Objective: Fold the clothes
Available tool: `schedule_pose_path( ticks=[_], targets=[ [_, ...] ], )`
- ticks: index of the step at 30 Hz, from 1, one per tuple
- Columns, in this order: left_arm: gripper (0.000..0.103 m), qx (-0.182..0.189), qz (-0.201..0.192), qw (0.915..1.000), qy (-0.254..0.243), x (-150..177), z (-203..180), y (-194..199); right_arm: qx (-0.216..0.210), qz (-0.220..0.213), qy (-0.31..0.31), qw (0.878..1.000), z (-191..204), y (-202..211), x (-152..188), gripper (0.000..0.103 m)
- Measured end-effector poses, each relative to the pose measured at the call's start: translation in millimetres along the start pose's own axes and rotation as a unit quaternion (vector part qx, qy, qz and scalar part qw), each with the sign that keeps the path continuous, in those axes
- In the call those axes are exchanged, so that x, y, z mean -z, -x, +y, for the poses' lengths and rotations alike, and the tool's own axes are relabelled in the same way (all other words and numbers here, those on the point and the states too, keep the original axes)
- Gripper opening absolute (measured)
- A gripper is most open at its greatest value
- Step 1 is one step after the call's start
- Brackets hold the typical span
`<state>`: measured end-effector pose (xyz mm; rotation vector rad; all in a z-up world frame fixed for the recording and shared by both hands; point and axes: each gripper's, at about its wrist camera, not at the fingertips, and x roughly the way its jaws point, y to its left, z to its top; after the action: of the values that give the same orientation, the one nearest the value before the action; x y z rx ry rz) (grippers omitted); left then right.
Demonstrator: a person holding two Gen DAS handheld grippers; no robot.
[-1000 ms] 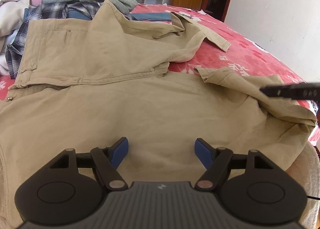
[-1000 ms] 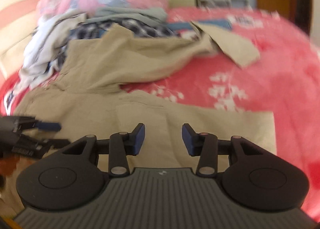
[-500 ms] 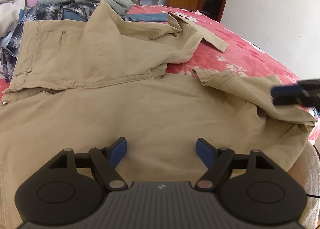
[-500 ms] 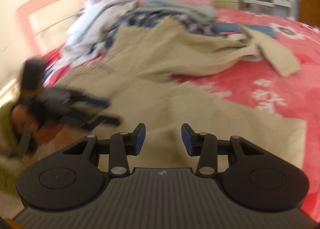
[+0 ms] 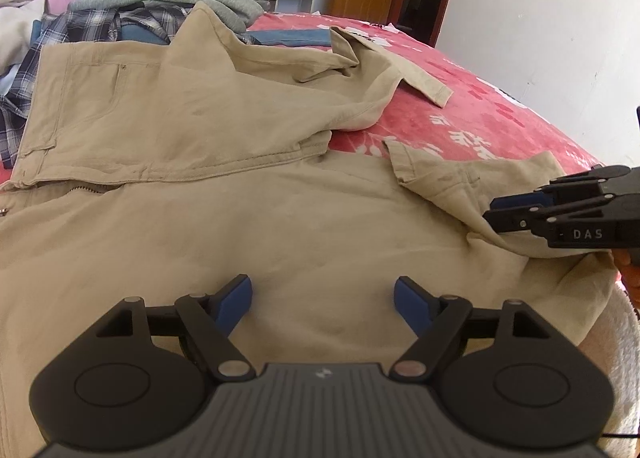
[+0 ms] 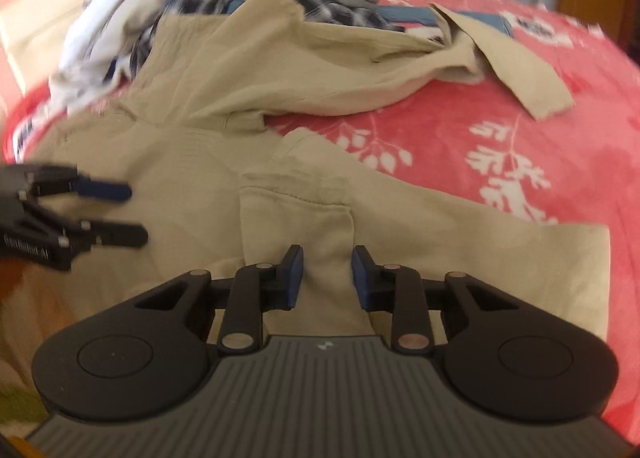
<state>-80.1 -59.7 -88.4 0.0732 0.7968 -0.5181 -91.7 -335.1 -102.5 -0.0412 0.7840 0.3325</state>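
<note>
The tan pants (image 5: pixel 248 218) lie spread on the red bed (image 5: pixel 480 114). The left gripper (image 5: pixel 323 300) is wide open, holding nothing. At three o'clock, the right gripper (image 6: pixel 326 278) is partly open around a cloth fold.

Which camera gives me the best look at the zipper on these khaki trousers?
Left wrist view. The zipper shows sharply at the left edge, where the upper leg's hem lies over the fly of the khaki trousers. In the right wrist view that region is motion-blurred, and the zipper cannot be made out.
</note>
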Motion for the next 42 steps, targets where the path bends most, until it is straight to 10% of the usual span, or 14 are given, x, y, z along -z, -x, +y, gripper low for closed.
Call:
schedule_pose_path(
  ticks=[7, 13, 17, 22, 27, 32, 37, 42],
  targets=[
    [0.080, -0.011, 0.002, 0.9999, 0.002, -0.5, -3.2, -0.1, -0.018, -0.028, 0.014, 0.999, 5.1, 9.1, 1.0, 0.005],
    [0.079, -0.022, 0.014, 0.9993, 0.027, -6.0, -2.9, 7.7, 0.061, -0.206, -0.089, 0.973, -48.6, 112.7, 0.0, 0.004],
    [0.079, -0.029, 0.016, 0.9988, 0.035, -4.9, -1.6, 13.5, 0.162, -0.323, -0.213, 0.908, -99.8, 217.7, 55.4, 0.004],
    [0.079, -0.042, 0.028, 0.9983, 0.028, -1.7, -3.7, 13.6, 0.279, -0.321, -0.393, 0.816, -152.2, 242.6, 178.5, 0.003],
    [0.079, -0.057, 0.034, 0.9976, 0.017, -2.8, -10.4, 11.5, 0.233, -0.268, -0.602, 0.715, -209.3, 192.0, 290.7, 0.000],
    [0.079, -0.067, 0.035, 0.9970, 0.016, -2.0, -14.5, 11.1, 0.157, -0.341, -0.665, 0.646, -208.9, 192.2, 324.0, 0.003],
    [0.079, -0.070, 0.030, 0.9970, 0.013, -2.6, -16.3, 16.8, 0.162, -0.361, -0.626, 0.672, -196.4, 216.2, 294.8, 0.004],
    [0.079, -0.075, 0.002, 0.9970, 0.019, -11.2, -11.8, 30.6, 0.168, -0.340, -0.521, 0.765, -177.6, 230.4, 216.9, 0.004]
  ],
)
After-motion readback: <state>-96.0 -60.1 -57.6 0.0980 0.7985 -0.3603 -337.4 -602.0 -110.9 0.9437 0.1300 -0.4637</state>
